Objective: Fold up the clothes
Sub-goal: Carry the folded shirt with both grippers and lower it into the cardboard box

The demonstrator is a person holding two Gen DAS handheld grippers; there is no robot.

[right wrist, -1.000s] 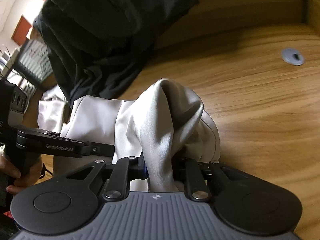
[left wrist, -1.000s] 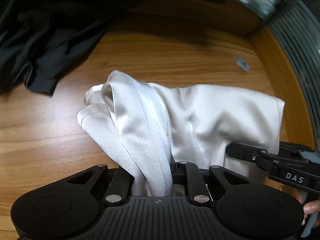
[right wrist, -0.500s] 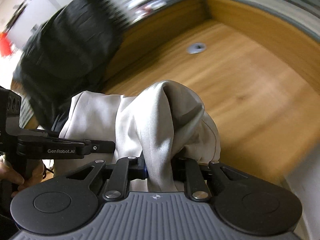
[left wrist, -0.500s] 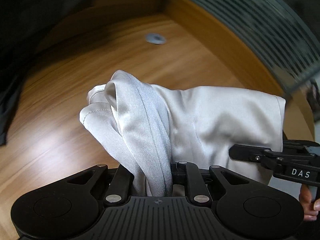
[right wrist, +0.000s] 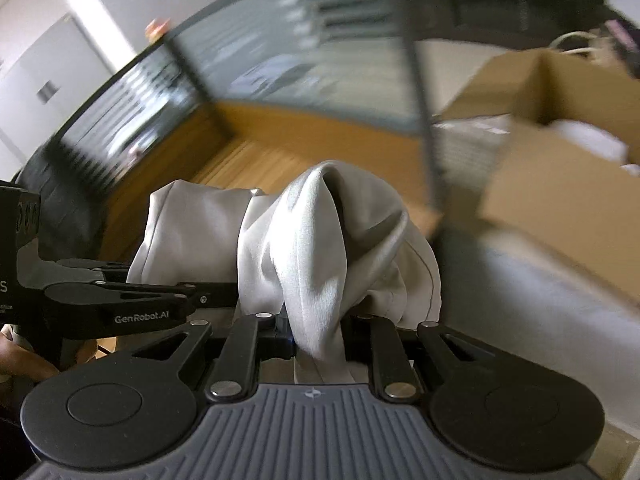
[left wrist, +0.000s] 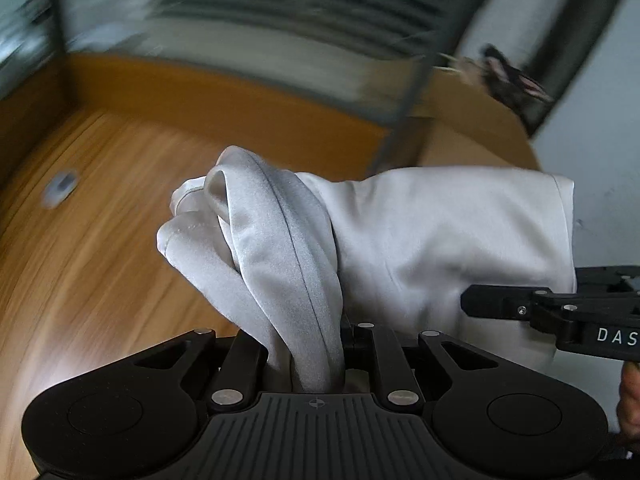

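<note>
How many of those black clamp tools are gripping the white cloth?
2. The left gripper pinches one bunched end of the white cloth; the right gripper pinches the other end, alongside it.

White capitals "DAS" are showing on the black plastic right gripper [left wrist: 560, 312] at the right edge of the left wrist view, cut off by the frame. White lettering "GenRobot.AI" is showing on the black plastic left gripper [right wrist: 160, 304] at the lower left of the right wrist view, with a lone "S" above it at the frame's edge.
</note>
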